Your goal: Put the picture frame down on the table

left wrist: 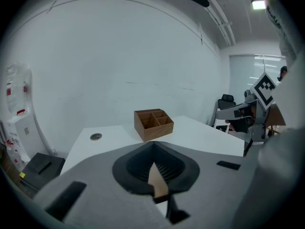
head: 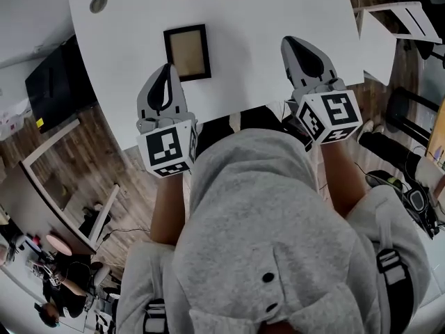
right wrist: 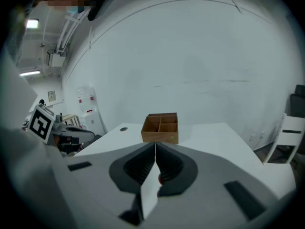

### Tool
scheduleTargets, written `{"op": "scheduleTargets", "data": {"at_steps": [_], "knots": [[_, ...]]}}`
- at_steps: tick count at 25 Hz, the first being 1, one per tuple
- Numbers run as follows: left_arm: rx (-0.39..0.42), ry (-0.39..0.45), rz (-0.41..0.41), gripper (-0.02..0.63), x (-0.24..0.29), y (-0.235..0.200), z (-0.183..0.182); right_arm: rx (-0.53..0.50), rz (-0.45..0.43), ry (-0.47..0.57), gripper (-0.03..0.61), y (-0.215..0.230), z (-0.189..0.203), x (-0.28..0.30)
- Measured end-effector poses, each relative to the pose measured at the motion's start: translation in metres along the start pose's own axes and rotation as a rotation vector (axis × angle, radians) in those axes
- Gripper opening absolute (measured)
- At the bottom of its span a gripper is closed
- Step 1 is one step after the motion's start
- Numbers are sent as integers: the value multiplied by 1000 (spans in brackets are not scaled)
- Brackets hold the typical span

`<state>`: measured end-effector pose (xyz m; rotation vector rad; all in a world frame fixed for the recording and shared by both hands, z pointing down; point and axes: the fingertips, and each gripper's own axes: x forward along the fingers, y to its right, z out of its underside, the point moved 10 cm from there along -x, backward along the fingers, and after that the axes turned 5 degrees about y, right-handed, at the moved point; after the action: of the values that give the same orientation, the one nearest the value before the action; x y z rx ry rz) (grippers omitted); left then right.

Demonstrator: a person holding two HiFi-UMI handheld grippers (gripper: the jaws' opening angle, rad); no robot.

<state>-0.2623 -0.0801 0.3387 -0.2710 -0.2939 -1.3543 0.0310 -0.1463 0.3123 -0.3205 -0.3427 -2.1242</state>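
Observation:
The picture frame [head: 186,53], black-edged with a tan middle, lies flat on the white table [head: 264,26], left of centre. My left gripper [head: 165,69] hovers just in front of the frame's near edge with its jaws shut and nothing in them. In the left gripper view its tips [left wrist: 153,144] meet, and a tan sliver of the frame [left wrist: 157,181] shows through the gap lower down. My right gripper [head: 293,42] is over the table to the right of the frame, also shut and empty. In its own view the tips [right wrist: 155,145] touch.
A wooden organiser box [left wrist: 153,124] [right wrist: 160,128] stands at the table's far side. A round cable hole [head: 98,3] is in the far left corner. A black cabinet [head: 59,75] is left of the table and a white chair [head: 403,16] right of it.

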Motion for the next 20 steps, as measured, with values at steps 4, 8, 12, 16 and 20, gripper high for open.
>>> {"op": "scheduleTargets", "data": {"at_steps": [4, 8, 12, 16, 20], "knots": [[3, 37, 5, 21, -10, 0, -17, -26, 9, 11, 26, -3, -5, -15], [18, 72, 9, 21, -29, 1, -27, -47, -5, 15, 26, -12, -5, -27], [38, 95, 1, 21, -47, 20, -31, -53, -23, 28, 26, -6, -3, -42], [64, 109, -8, 21, -67, 57, -31, -54, -30, 55, 26, 10, 0, -71], [68, 118, -24, 21, -84, 102, -27, -69, -24, 93, 26, 33, 5, -114]]}}
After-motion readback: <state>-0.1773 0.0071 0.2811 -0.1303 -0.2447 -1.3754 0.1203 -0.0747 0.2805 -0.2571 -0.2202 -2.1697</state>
